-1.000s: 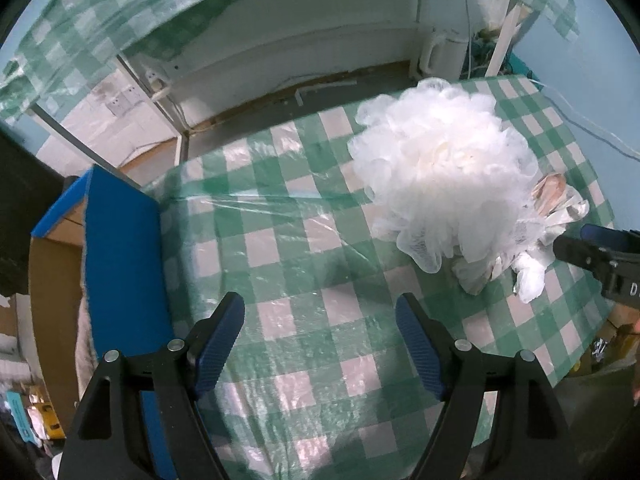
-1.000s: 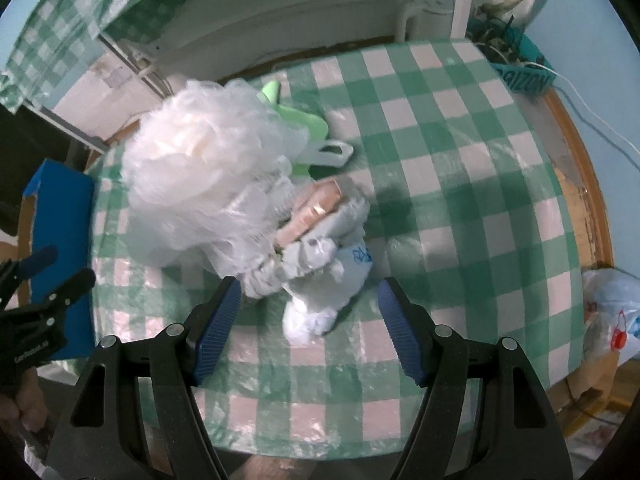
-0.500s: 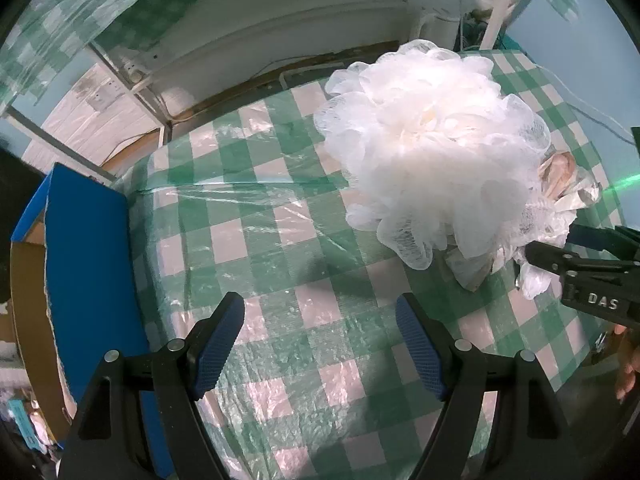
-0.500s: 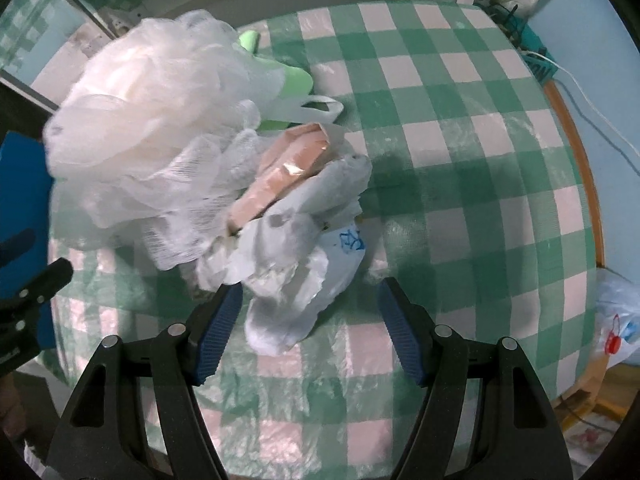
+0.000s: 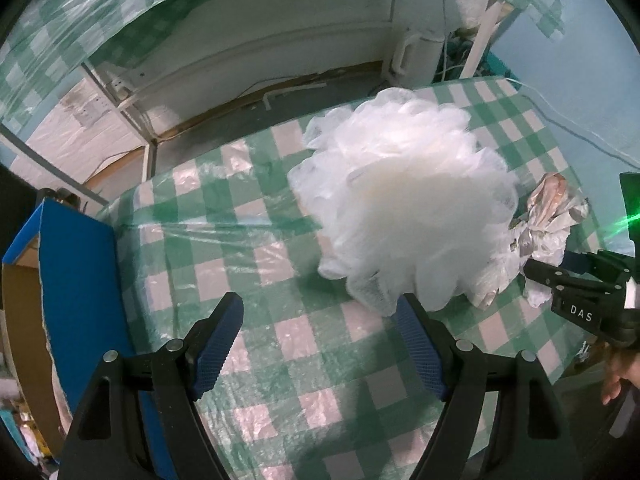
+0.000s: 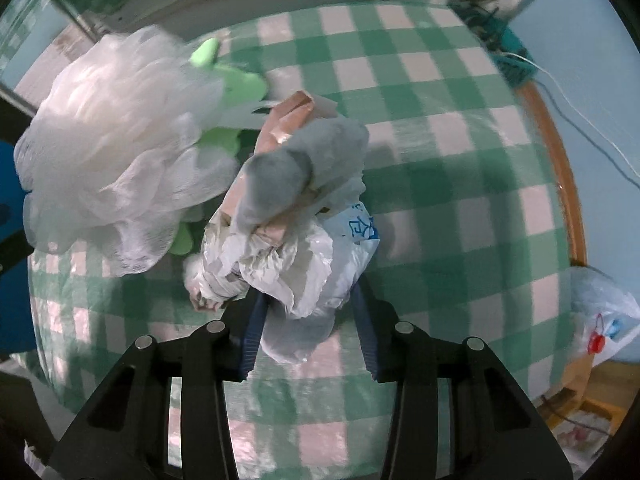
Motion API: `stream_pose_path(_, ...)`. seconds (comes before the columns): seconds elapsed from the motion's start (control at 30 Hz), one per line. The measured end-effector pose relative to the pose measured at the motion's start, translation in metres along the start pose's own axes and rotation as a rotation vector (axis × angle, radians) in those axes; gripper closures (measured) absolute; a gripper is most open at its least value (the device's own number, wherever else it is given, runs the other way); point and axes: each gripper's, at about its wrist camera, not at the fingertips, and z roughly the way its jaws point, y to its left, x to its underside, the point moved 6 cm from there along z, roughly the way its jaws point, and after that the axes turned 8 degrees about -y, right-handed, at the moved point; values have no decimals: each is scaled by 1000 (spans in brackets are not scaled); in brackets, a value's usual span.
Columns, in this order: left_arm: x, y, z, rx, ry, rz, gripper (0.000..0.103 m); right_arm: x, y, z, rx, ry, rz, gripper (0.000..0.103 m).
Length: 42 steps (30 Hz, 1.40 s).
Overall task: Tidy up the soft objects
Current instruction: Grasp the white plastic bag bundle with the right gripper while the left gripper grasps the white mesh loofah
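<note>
A white mesh bath pouf point(image 5: 400, 216) lies on the green-checked table point(image 5: 224, 236). My left gripper point(image 5: 318, 308) hovers open just in front of it, its right fingertip at the pouf's near edge, nothing between the pads. In the right wrist view the pouf point(image 6: 112, 152) lies left of a crumpled white plastic bag bundle point(image 6: 304, 264) with a brown packet point(image 6: 292, 116) in it. My right gripper point(image 6: 308, 304) is closing, its jaws pressing the bundle's near end from both sides. A green foam piece point(image 6: 240, 84) peeks out beside the pouf. The right gripper point(image 5: 576, 292) also shows at the left view's right edge.
A blue box point(image 5: 76, 280) stands off the table's left side. A person's hand point(image 5: 616, 376) shows at the lower right. The table's wooden rim point(image 6: 560, 160) and white cables run along the right. Another plastic bag point(image 6: 604, 316) lies below that edge.
The right gripper came down over the plastic bag bundle and narrowed its jaws onto it. The left gripper drifted closer to the pouf and stayed open.
</note>
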Motion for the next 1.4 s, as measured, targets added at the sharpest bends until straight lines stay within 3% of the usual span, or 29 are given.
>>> stream_pose_path(0.2, -11, -14, 0, 10, -13, 9, 17, -1, -5, -14, 23, -54, -35, 62)
stream_pose_path(0.5, -26, -24, -3, 19, -41, -7, 17, -4, -19, -43, -60, -146, 12, 62)
stream_pose_path(0.83, -39, -37, -18, 53, -77, -15, 17, -7, -25, -38, -58, -130, 69, 62)
stream_pose_path(0.97, -47, -44, -23, 94, -89, -45, 10, -10, -28, -44, -62, -145, 83, 62)
stream_pose_path(1.13, -58, -56, -4, 161, -26, -49, 10, -16, -27, -49, -80, -161, 92, 62)
stream_pose_path(1.4, -58, -66, 47, 123, 89, -45, 10, -25, -24, -54, -90, -179, 93, 62)
